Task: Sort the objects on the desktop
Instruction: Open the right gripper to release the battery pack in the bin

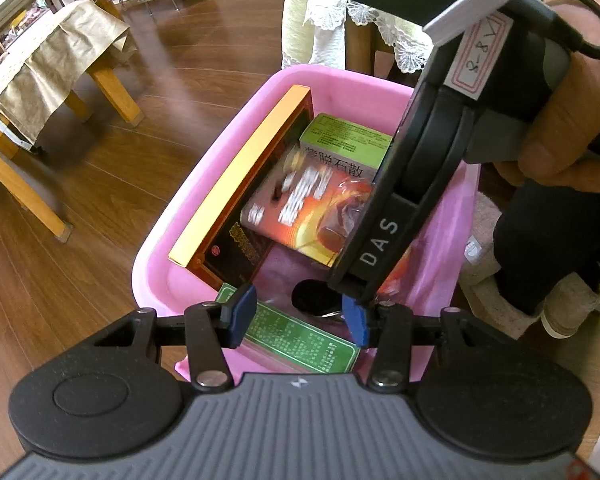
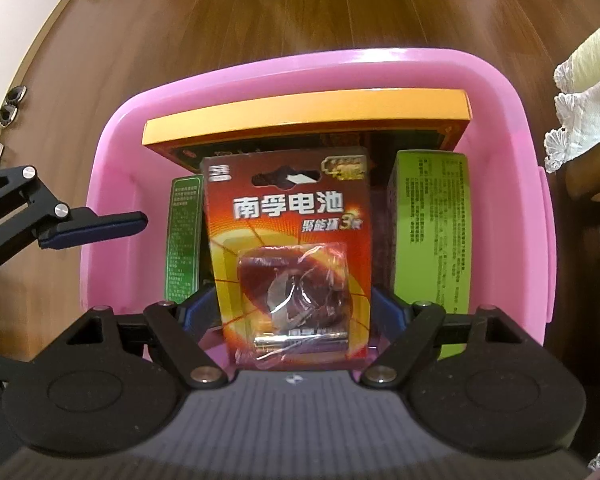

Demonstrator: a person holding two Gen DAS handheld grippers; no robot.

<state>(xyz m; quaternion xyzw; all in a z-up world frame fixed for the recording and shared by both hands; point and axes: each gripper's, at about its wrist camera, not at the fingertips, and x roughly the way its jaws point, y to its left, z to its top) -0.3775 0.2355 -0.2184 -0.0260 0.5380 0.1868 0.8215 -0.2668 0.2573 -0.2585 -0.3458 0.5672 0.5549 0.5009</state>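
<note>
1. A red-orange battery blister pack (image 2: 288,256), its plastic bubble torn, sat clamped between the right gripper's (image 2: 292,312) blue fingers.
2. It hung over a pink bin (image 2: 112,184) holding boxes.
3. The left gripper (image 1: 300,316) gaped empty.

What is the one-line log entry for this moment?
right gripper: shut on battery pack | over pink bin | left gripper: open

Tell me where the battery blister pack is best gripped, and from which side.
Grip the battery blister pack across its flat card edges at the lower end, beside the plastic bubble, coming from above the pink bin. The card is thin and stiff; the bubble looks torn. The right hand-held gripper seems to hold it just so.
</note>
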